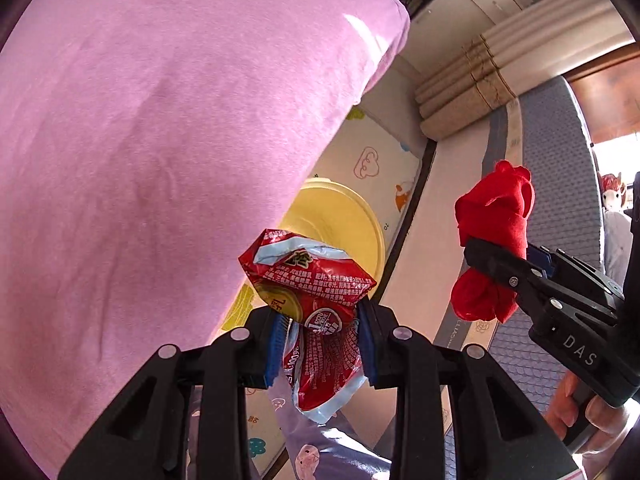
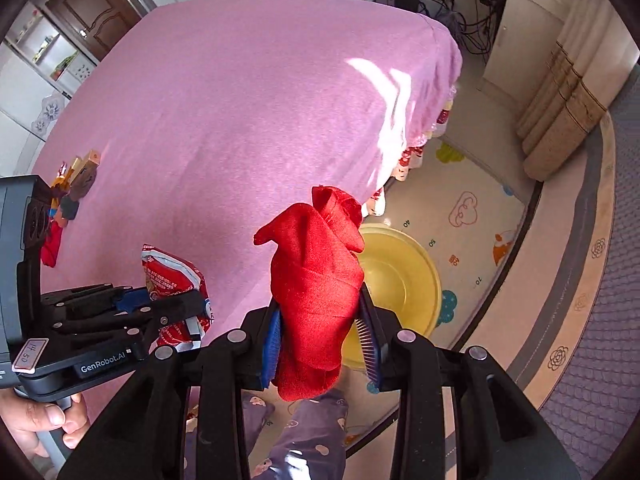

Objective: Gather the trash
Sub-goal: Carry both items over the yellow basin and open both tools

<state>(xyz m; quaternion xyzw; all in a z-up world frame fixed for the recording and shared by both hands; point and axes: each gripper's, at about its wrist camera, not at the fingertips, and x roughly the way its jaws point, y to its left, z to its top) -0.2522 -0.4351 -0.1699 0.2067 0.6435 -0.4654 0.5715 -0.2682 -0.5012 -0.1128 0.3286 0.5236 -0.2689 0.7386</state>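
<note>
The left hand-held gripper (image 1: 322,344) is closed on a crumpled red snack wrapper (image 1: 316,300), pinched between its blue pads. The right hand-held gripper (image 2: 320,344) grips a red bundle (image 2: 316,280), which looks like knotted cloth, though I am not sure. Both are held in the air beside the edge of the bed with the pink sheet (image 2: 224,120). Below them a yellow basin (image 2: 400,276) stands on the patterned floor mat (image 2: 472,208). Some small toy figures (image 2: 76,184) lie on the bed, well apart.
</note>
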